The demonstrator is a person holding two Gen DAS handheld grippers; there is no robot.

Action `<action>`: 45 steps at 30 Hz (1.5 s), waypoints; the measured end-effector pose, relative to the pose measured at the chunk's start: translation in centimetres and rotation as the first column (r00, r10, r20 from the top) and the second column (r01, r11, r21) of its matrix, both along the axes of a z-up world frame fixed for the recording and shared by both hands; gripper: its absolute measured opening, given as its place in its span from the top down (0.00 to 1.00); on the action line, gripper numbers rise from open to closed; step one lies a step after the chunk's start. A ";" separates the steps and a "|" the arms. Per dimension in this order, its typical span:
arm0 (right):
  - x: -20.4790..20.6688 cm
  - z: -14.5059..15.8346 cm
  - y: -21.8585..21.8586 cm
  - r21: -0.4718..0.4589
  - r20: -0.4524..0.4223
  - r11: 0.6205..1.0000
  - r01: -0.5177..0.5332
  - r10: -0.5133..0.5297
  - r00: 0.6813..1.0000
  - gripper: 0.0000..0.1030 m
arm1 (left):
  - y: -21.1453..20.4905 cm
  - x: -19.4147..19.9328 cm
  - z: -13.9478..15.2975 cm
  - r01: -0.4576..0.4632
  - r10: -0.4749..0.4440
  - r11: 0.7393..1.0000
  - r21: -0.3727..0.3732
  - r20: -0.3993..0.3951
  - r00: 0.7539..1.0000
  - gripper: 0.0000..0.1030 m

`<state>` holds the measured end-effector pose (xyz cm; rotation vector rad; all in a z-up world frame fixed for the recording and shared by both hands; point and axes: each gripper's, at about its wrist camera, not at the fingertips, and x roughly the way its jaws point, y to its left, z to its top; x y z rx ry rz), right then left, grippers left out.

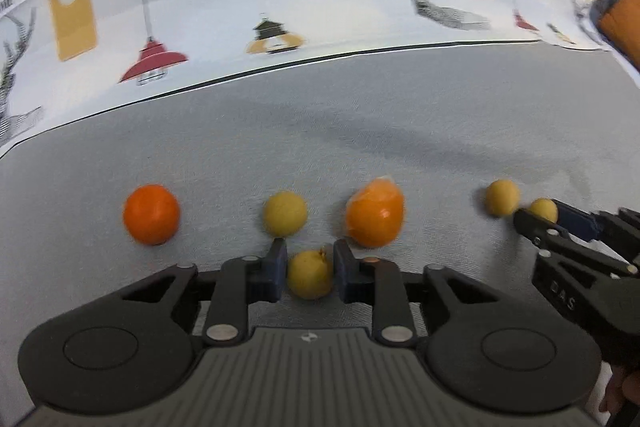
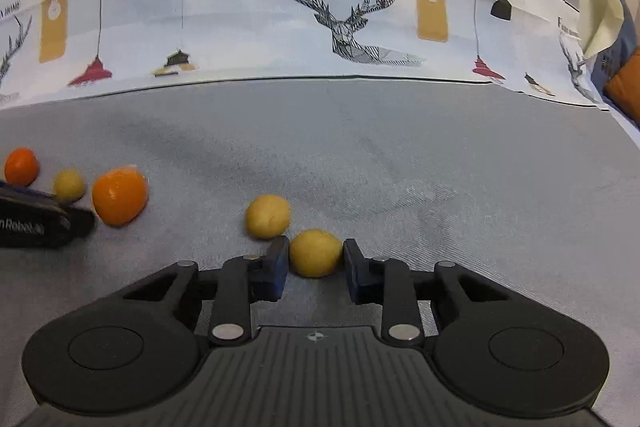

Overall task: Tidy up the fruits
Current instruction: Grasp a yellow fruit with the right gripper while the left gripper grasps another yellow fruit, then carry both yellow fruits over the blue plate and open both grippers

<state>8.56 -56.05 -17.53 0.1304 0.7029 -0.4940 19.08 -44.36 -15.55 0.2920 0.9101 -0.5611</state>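
Note:
Small yellow and orange fruits lie on a grey cloth surface (image 1: 360,131). My left gripper (image 1: 310,273) is shut on a yellow fruit (image 1: 310,275). Just beyond it lie another yellow fruit (image 1: 285,213), a peeled-looking orange (image 1: 375,213) and, to the left, a round orange (image 1: 151,214). My right gripper (image 2: 315,263) is closed around a yellow fruit (image 2: 315,253), its fingers touching both sides. Another yellow fruit (image 2: 268,215) lies just beyond it to the left. The right gripper (image 1: 538,217) also shows at the right in the left wrist view, next to a yellow fruit (image 1: 503,197).
A white cloth backdrop (image 2: 340,19) printed with deer heads and lamps rises behind the grey surface. An orange cushion (image 2: 626,87) and a pale cloth (image 2: 600,7) sit at the far right. The left gripper's body (image 2: 36,223) shows at the left edge of the right wrist view.

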 end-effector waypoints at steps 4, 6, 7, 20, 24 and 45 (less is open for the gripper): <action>-0.5 1.0 -0.4 -0.048 0.040 0.997 0.060 -0.058 0.998 0.71 | 0.9 -0.7 0.8 0.008 -0.008 1.000 -0.013 0.016 1.000 0.74; -0.8 1.4 -0.8 -0.060 0.059 0.994 0.093 -0.090 0.994 0.71 | 1.8 -1.2 1.5 0.001 -0.001 1.000 -0.020 0.013 1.000 0.73; -0.9 1.7 -1.1 -0.050 0.073 0.992 0.113 -0.109 0.991 0.71 | 2.4 -1.5 1.9 -0.008 0.009 1.000 -0.016 0.010 1.000 0.73; -4.1 10.2 5.0 0.029 0.289 0.998 0.049 -0.055 0.956 0.71 | 18.5 -9.0 10.7 -0.198 0.201 0.976 0.089 -0.025 0.979 0.73; -7.7 12.9 12.5 0.079 0.301 0.986 -0.146 0.116 0.947 0.71 | 24.8 -12.3 13.3 -0.260 0.264 0.959 0.110 -0.028 0.964 0.73; -22.9 18.7 39.0 0.048 0.147 0.804 -0.593 0.582 0.800 0.71 | 41.9 -27.4 18.0 -0.394 0.394 0.919 -0.003 0.032 0.918 0.73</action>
